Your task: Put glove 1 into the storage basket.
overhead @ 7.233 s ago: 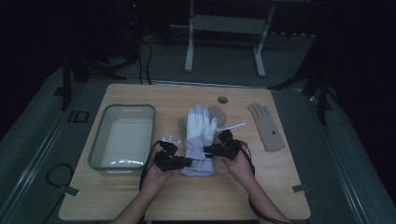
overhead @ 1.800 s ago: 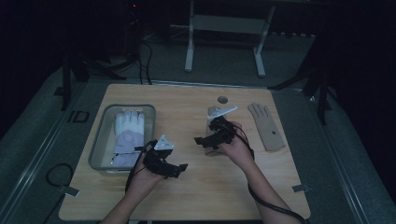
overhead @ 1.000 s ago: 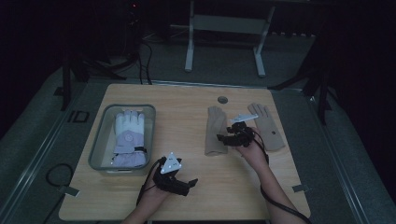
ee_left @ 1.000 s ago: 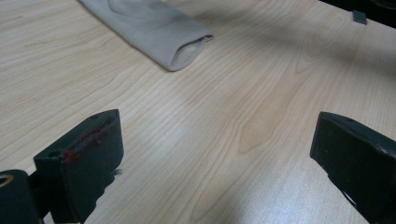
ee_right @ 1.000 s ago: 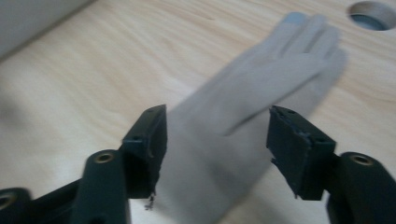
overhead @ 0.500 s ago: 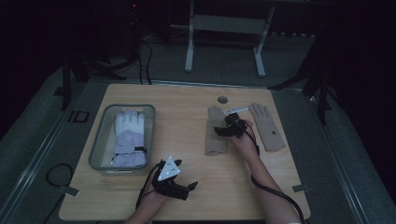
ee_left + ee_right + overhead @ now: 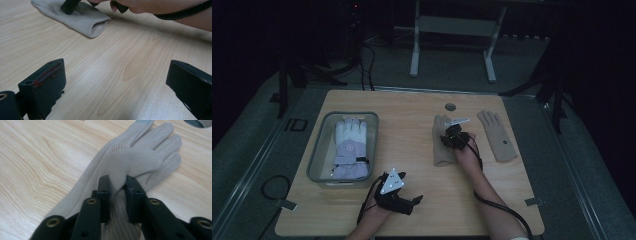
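Here the right gripper (image 7: 451, 138) sits on the flat beige fabric glove (image 7: 442, 147) near the middle of the pale wooden counter (image 7: 412, 210). In the right gripper view its black fingers (image 7: 132, 192) are nearly together, pinching up a fold of the glove's cloth (image 7: 130, 160) between them; the glove's cuff end drops behind the gripper's arms there and is cut off at the bottom edge. In the high view the gripper and the person's right hand (image 7: 466, 155) cover the glove's middle, so the pinch itself cannot be made out from above.

The left gripper (image 7: 411, 202) lies low near the counter's front edge, well apart from the glove, with a grey three-cornered plate (image 7: 392, 181) on top. In the left gripper view its fingers (image 7: 47, 85) stand wide apart with bare counter between them, and the right-hand one is cut off by the frame. Farther off in that view the glove's open cuff (image 7: 97, 26) shows, its finger end out of frame.

A second beige glove (image 7: 496, 135) lies flat to the right, apart from the first. A thick white and lilac glove (image 7: 349, 150) lies inside the clear plastic bin (image 7: 318, 155) at the left; its markings are too small to read.
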